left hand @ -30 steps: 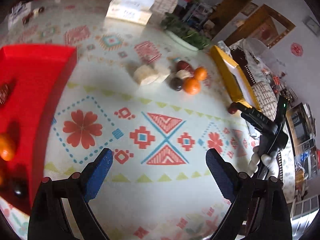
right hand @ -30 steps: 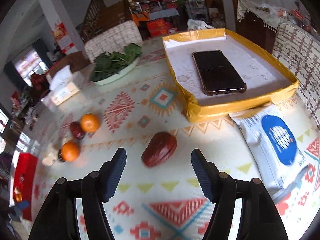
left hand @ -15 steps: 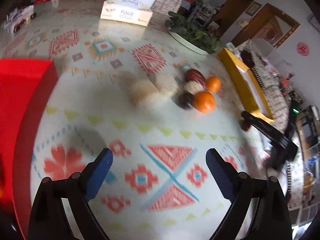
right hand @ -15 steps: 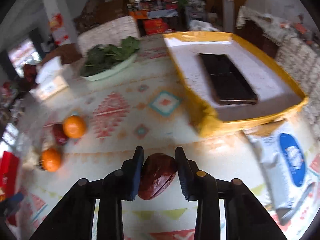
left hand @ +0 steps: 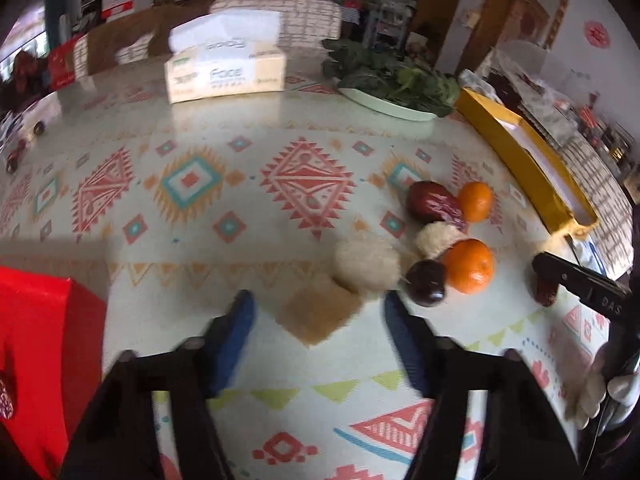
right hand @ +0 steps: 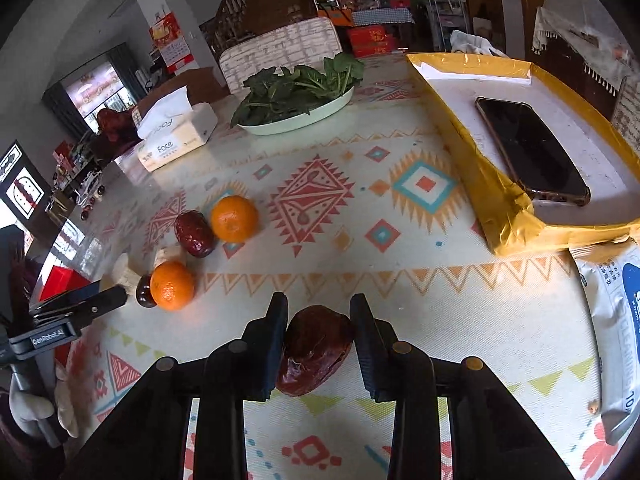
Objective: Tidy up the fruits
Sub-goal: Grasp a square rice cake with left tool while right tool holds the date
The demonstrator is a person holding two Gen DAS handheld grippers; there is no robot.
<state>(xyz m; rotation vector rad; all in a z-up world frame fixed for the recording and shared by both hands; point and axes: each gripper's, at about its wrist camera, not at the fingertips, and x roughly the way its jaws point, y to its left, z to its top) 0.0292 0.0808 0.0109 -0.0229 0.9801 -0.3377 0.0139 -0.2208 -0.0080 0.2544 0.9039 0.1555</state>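
My right gripper (right hand: 319, 320) is shut on a dark red date (right hand: 314, 350) just above the patterned tablecloth. My left gripper (left hand: 318, 312) is open, its blue fingers either side of a tan cube-shaped piece (left hand: 320, 314). Just beyond lie a pale fuzzy ball (left hand: 366, 262), a smaller pale one (left hand: 438, 238), a dark plum (left hand: 426, 282), two oranges (left hand: 468, 266) (left hand: 475, 201) and a second red date (left hand: 432, 204). The right gripper shows at the right of the left wrist view (left hand: 552, 280). A red tray (left hand: 36, 328) sits at the left.
A tissue box (left hand: 226, 70) and a plate of green leaves (left hand: 394, 80) stand at the back. A yellow-edged tray (right hand: 516, 208) holds a black phone (right hand: 532, 152) at the right. A wet-wipes pack (right hand: 616, 320) lies near the right edge.
My right gripper closed on the red date. My left gripper moved away from the red tray toward the fruit pile and now straddles the tan cube.
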